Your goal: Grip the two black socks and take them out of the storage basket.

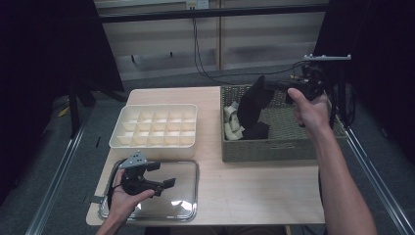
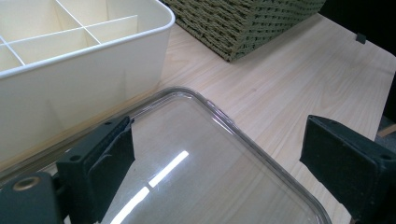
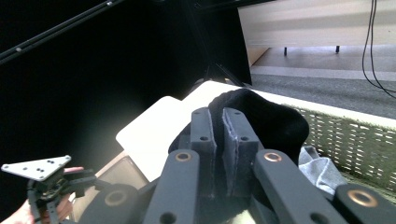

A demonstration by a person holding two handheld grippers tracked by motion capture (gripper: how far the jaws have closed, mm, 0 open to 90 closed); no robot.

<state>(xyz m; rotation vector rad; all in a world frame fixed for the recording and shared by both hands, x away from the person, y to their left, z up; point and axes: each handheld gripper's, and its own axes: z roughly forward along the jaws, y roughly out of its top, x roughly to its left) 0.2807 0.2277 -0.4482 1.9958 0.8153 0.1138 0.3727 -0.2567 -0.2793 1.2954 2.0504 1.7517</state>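
Note:
My right gripper (image 1: pixel 265 84) is raised over the woven basket (image 1: pixel 284 147), shut on a black sock (image 1: pixel 252 105) that hangs down from its jaws toward the basket. In the right gripper view the two jaws (image 3: pixel 219 140) press together on the sock (image 3: pixel 271 121). Inside the basket lie beige socks (image 1: pixel 232 125), another black one (image 1: pixel 257 131) and a grey one (image 3: pixel 320 170). My left gripper (image 1: pixel 162 175) hovers low over a clear plastic lid (image 1: pixel 188 198) at the table's near left, open with nothing between its pads (image 2: pixel 116 154).
A cream organiser box (image 1: pixel 156 127) with several small compartments stands between the lid and the table's far edge, left of the basket. Bare wood lies in front of the basket (image 1: pixel 254 186). Dark frames and curtains flank the table; cables hang behind it.

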